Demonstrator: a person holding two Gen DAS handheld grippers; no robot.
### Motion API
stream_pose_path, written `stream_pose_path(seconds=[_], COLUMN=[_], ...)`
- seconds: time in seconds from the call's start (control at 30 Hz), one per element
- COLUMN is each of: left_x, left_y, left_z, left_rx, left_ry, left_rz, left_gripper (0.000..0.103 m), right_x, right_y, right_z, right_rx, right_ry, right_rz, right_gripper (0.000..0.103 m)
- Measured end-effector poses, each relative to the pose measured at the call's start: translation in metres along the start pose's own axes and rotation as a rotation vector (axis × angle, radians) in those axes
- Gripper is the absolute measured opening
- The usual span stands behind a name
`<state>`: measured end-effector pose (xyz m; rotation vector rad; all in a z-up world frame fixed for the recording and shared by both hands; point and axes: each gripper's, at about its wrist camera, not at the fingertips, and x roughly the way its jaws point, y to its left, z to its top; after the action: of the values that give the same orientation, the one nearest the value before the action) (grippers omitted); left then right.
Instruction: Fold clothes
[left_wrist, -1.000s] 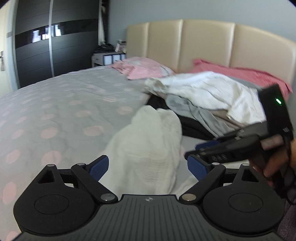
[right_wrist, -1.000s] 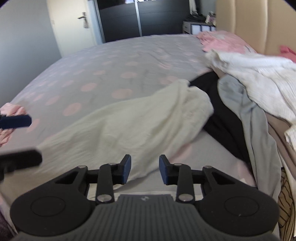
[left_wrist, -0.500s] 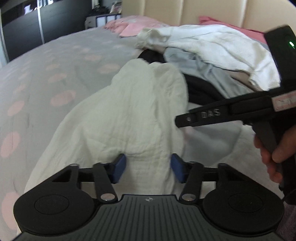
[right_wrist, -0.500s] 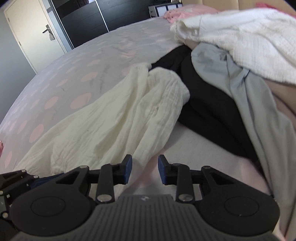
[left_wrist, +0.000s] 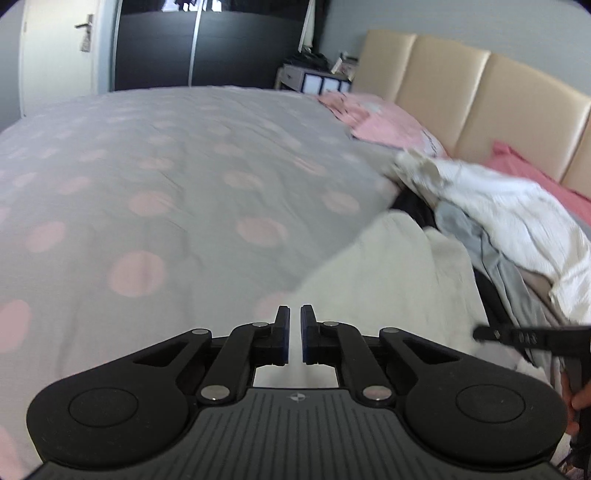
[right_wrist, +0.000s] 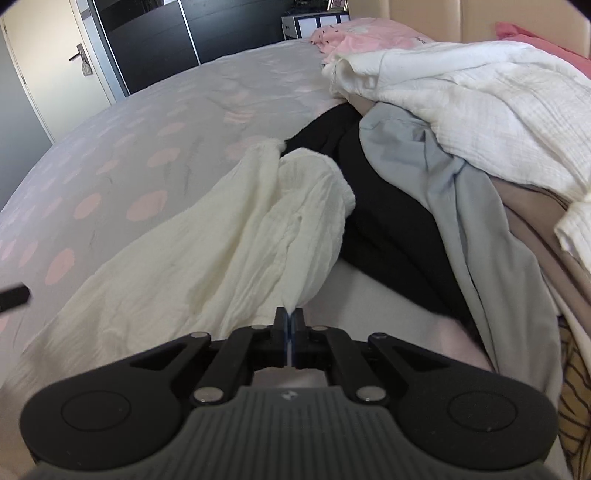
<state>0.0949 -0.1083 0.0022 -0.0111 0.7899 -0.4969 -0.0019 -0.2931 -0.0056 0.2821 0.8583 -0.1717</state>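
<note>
Both of your grippers have closed since the earlier frame: the right gripper (right_wrist: 289, 314) pinches the near edge of the cream garment (right_wrist: 229, 251); the left gripper (left_wrist: 292, 314) shows a narrow gap over cream cloth, grip uncertain. Garment lies on the grey pink-dotted bedspread (left_wrist: 166, 192), clothes pile (right_wrist: 461, 122) right, dark wardrobe (left_wrist: 207, 48) far.

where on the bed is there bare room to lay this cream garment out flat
Free: the grey dotted bedspread between the cream garment and the wardrobe side. Crowded: the clothes pile toward the headboard, and the pink pillow.
</note>
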Motion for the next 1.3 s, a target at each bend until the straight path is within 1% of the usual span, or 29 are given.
stream_pose_path(seconds=[0.1,0.2,0.23,0.27,0.3,0.33,0.37,0.43,0.47,0.53,0.57,0.6,0.67,0.77,0.83,0.9,0.93,0.97,1.0,1.03,1.07,1.1,1.13,1.2,1.3], left_x=[-0.024,-0.039,-0.043,-0.048,-0.052,-0.056,-0.061,-0.069,-0.072,-0.076,-0.077,-0.077,-0.076,-0.066,-0.06,-0.058,-0.056,-0.055,-0.054,-0.054,-0.055,-0.057,-0.059,-0.067,-0.086], left_y=[0.016,0.006,0.002,-0.001,-0.002,-0.002,-0.001,0.002,0.004,0.009,0.011,0.014,0.017,0.017,0.017,0.018,0.019,0.019,0.02,0.021,0.022,0.024,0.025,0.028,0.032], left_z=[0.009,0.0,-0.004,-0.009,-0.015,-0.022,-0.028,-0.038,-0.042,-0.053,-0.059,-0.066,-0.08,-0.094,-0.098,-0.1,-0.1,-0.101,-0.102,-0.102,-0.102,-0.102,-0.101,-0.097,-0.081], left_rx=[-0.036,0.011,0.026,0.04,0.043,0.042,0.038,0.021,0.007,-0.046,-0.075,-0.098,-0.133,-0.161,-0.171,-0.167,-0.165,-0.163,-0.161,-0.156,-0.151,-0.149,-0.149,-0.148,-0.129], left_ry=[-0.036,-0.022,-0.016,-0.011,-0.006,-0.002,0.006,0.028,0.042,0.081,0.103,0.123,0.16,0.203,0.215,0.221,0.225,0.228,0.226,0.222,0.218,0.206,0.19,0.151,0.061], left_rz=[0.024,0.012,0.018,0.028,0.04,0.053,0.063,0.086,0.101,0.12,0.122,0.116,0.1,0.061,0.046,0.044,0.043,0.042,0.04,0.04,0.042,0.042,0.043,0.046,0.057], left_gripper=[0.004,0.005,0.012,0.024,0.03,0.045,0.057,0.06,0.063,0.066,0.067,0.067,0.067,0.067,0.066,0.056,0.048,0.043,0.039,0.031,0.025,0.023,0.019,0.017,0.015], right_x=[-0.015,-0.024,-0.027,-0.029,-0.031,-0.033,-0.035,-0.04,-0.041,-0.044,-0.045,-0.047,-0.047,-0.039,-0.029,-0.019,-0.016,-0.014,-0.012,-0.013,-0.015,-0.017,-0.022,-0.037,-0.066], right_y=[0.0,-0.004,-0.005,-0.007,-0.009,-0.012,-0.014,-0.018,-0.019,-0.02,-0.02,-0.019,-0.013,0.004,0.015,0.024,0.028,0.031,0.035,0.037,0.04,0.042,0.044,0.048,0.055], right_z=[-0.005,-0.012,-0.014,-0.016,-0.017,-0.018,-0.019,-0.021,-0.021,-0.021,-0.021,-0.021,-0.022,-0.025,-0.028,-0.03,-0.03,-0.03,-0.03,-0.028,-0.027,-0.025,-0.022,-0.014,0.002], right_rx=[-0.012,-0.019,-0.021,-0.023,-0.022,-0.016,-0.009,0.004,0.011,0.024,0.033,0.043,0.052,0.044,0.032,0.03,0.024,0.016,0.008,-0.002,-0.012,-0.023,-0.028,-0.032,-0.037], right_ry=[0.004,0.01,0.01,0.008,0.008,0.009,0.011,0.009,0.005,-0.007,-0.014,-0.022,-0.023,-0.002,0.016,0.037,0.04,0.039,0.039,0.031,0.021,0.011,-0.008,-0.06,-0.154], right_rz=[-0.029,-0.031,-0.035,-0.043,-0.052,-0.056,-0.059,-0.057,-0.053,-0.043,-0.019,0.012,0.097,0.191,0.212,0.224,0.226,0.228,0.229,0.227,0.222,0.217,0.22,0.235,0.268], right_gripper=[0.001,0.001,0.001,0.001,0.001,0.001,0.001,0.002,0.007,0.012,0.02,0.031,0.039,0.044,0.044,0.042,0.039,0.029,0.014,0.012,0.011,0.009,0.009,0.008,0.007])
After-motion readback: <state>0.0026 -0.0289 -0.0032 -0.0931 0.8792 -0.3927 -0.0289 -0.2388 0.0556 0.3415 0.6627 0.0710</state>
